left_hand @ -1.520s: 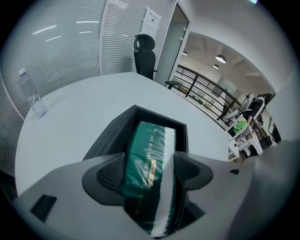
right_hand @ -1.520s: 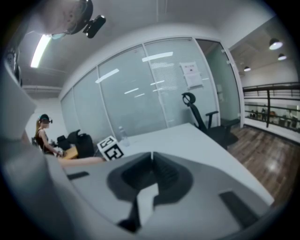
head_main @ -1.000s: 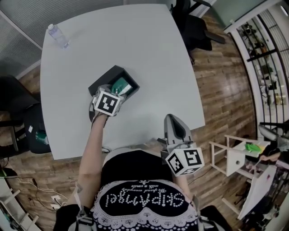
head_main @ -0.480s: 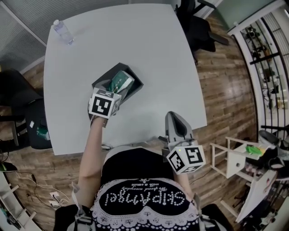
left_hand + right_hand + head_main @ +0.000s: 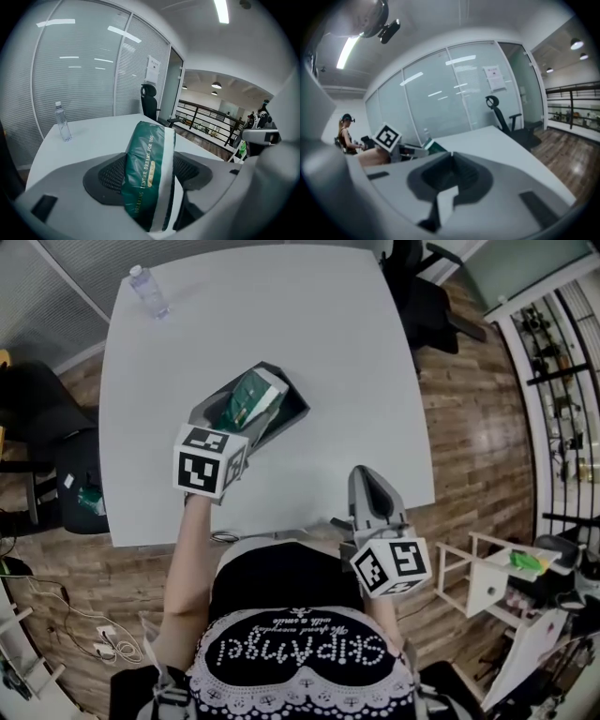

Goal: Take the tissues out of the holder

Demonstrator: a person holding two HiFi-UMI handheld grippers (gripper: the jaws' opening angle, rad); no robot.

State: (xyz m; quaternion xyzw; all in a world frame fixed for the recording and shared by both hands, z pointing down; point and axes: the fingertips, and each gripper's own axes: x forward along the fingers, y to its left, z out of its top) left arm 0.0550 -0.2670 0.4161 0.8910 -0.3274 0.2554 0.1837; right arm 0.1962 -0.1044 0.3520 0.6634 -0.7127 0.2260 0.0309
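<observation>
Water bottle (image 5: 148,290): stands upright on the white surface (image 5: 328,343), far beyond the left fingers and off to their left, by the far corner.
Left gripper (image 5: 151,183): its fingers (image 5: 110,176) are clamped on the tissue pack, one dark pad against each broad face.
Tissue pack (image 5: 147,150): green wrapper with a white band and gold lettering. It stands on end between the left fingers, top leaning slightly right, with the surface behind it.
Holder (image 5: 286,416): black open-topped box on the surface, right at the left fingertips. From the head view the pack overlaps its opening, so I cannot tell whether the pack's lower end is clear of it.
Right gripper (image 5: 450,161): fingers pressed together with nothing between them. It is held at the near edge of the surface, well apart from the holder, which lies beyond and left of its fingertips.
Marker cube (image 5: 387,137): the left gripper's own, seen beyond the right fingers to their left.
</observation>
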